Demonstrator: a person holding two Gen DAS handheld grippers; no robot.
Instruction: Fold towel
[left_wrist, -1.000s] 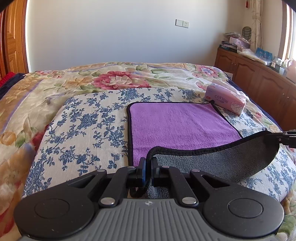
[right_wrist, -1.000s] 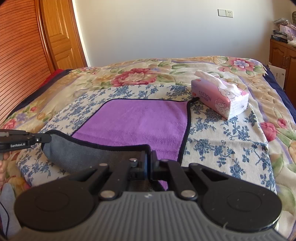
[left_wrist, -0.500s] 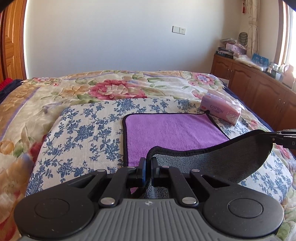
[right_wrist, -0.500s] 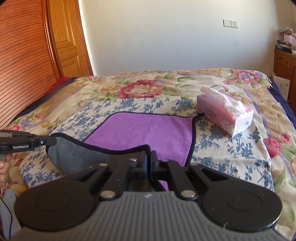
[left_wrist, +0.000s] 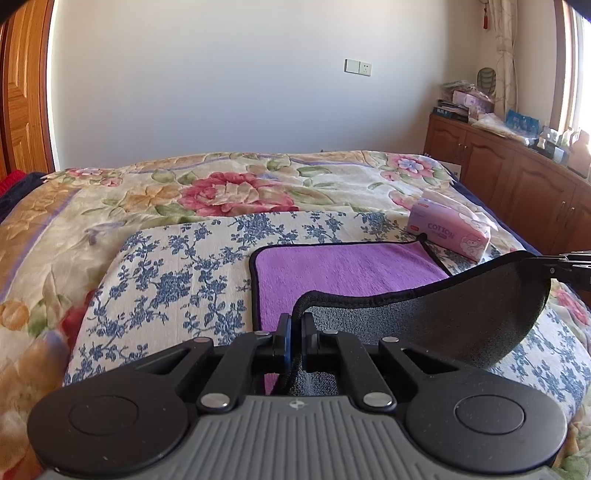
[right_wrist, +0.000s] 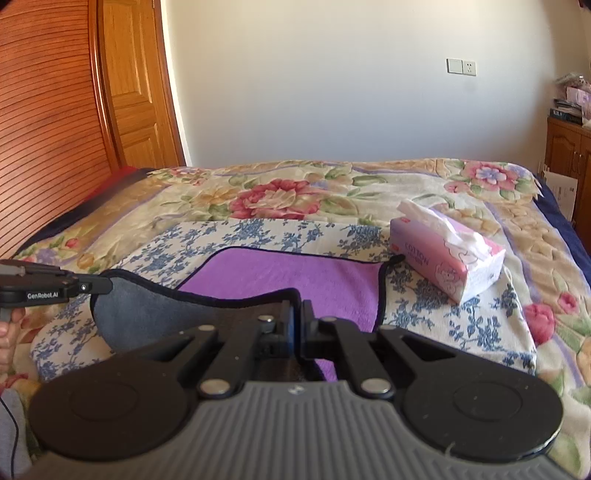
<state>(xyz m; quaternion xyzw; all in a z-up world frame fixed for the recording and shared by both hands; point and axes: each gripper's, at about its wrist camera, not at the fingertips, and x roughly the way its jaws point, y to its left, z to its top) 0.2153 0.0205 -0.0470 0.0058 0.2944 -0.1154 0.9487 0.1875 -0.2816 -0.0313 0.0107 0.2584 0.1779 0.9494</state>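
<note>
A purple towel (left_wrist: 343, 269) with black trim and a grey underside lies on a blue-flowered cloth on the bed; it also shows in the right wrist view (right_wrist: 295, 277). My left gripper (left_wrist: 295, 325) is shut on the towel's near left corner. My right gripper (right_wrist: 297, 321) is shut on the near right corner. Both corners are lifted, so the near edge hangs between them and shows its grey underside (left_wrist: 424, 325). The far half lies flat. Each gripper shows at the edge of the other's view: the right one (left_wrist: 565, 264), the left one (right_wrist: 55, 288).
A pink tissue pack (left_wrist: 448, 230) sits just past the towel's far right corner, also in the right wrist view (right_wrist: 443, 251). A wooden cabinet (left_wrist: 517, 173) with clutter stands on the right. A wooden door (right_wrist: 136, 92) is on the left.
Both grippers have risen with the towel's near edge. The flat purple part looks shorter and the bed sits lower in both views.
</note>
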